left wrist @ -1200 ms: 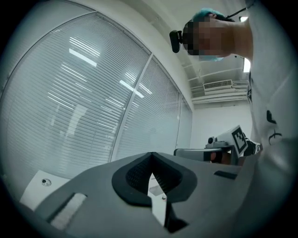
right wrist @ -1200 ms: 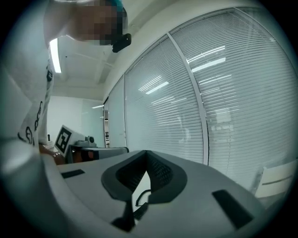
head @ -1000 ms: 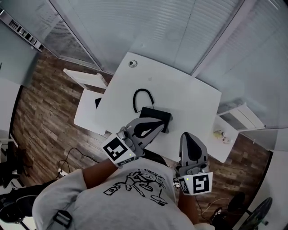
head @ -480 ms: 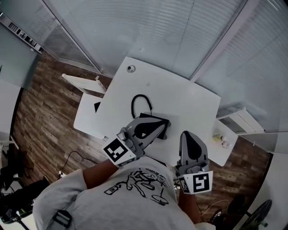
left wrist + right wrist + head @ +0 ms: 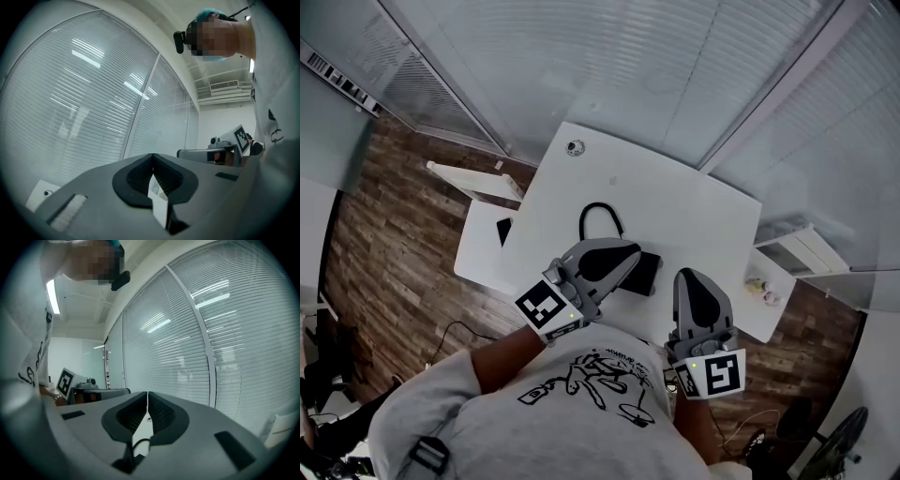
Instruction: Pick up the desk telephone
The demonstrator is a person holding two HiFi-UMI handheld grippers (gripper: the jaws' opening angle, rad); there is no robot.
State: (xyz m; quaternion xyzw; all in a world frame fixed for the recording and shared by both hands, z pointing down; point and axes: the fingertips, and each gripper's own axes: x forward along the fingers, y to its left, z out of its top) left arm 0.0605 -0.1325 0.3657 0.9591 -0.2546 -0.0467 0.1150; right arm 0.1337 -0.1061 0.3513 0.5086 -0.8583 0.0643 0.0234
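Head view: left gripper [image 5: 623, 253] and right gripper [image 5: 689, 279], both clenched and empty, have advanced over the desk's [image 5: 675, 202] near edge toward the telephone [image 5: 643, 273]; the pick-up has not begun.

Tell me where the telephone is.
In the head view, the telephone lies on the desk, partly hidden by the left gripper, its cord looping away beyond it.

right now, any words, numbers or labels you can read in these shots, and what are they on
No text is readable.
shirt print: small lettering above the drawing, too blurred to read.
left marker cube, right marker cube: square patterns only, no letters.
desk telephone: no label can be made out.
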